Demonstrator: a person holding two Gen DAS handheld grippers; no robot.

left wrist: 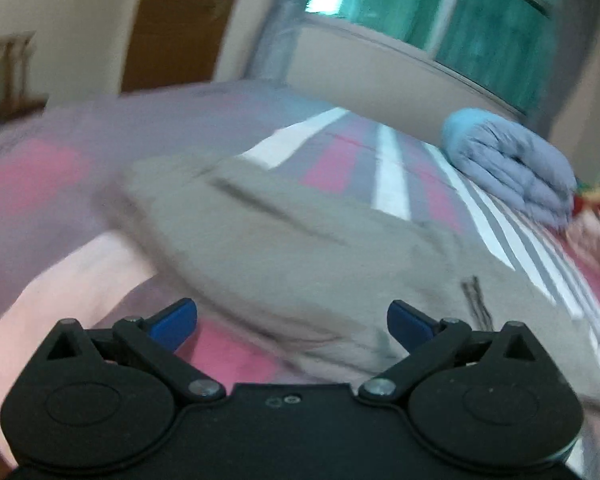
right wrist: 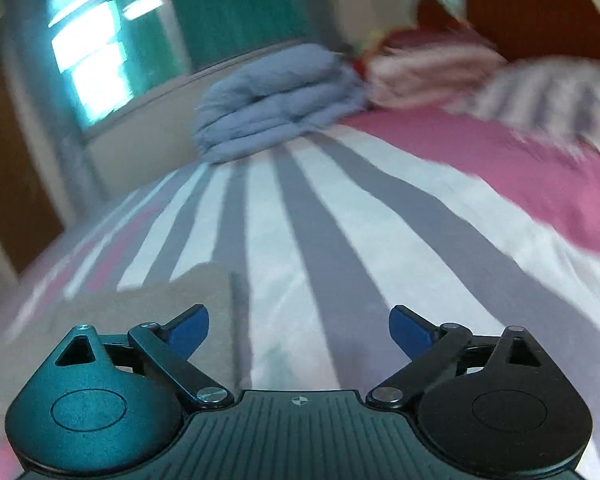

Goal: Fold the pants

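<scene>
Beige-grey pants [left wrist: 284, 248] lie spread on a striped bedsheet [left wrist: 392, 172], with a pocket slit and a dark zipper showing in the blurred left wrist view. My left gripper [left wrist: 292, 322] is open and empty just above the pants' near edge. In the right wrist view a corner of the pants [right wrist: 172, 304] lies at the lower left. My right gripper [right wrist: 299, 330] is open and empty over the grey and white stripes of the sheet [right wrist: 340, 220], with its left finger [right wrist: 188, 330] over the pants' edge.
A folded blue-grey quilt [left wrist: 512, 164] lies at the far side of the bed below a window; it also shows in the right wrist view [right wrist: 276, 108]. Pink and striped pillows [right wrist: 432, 72] lie to its right. A brown door [left wrist: 180, 20] stands beyond the bed.
</scene>
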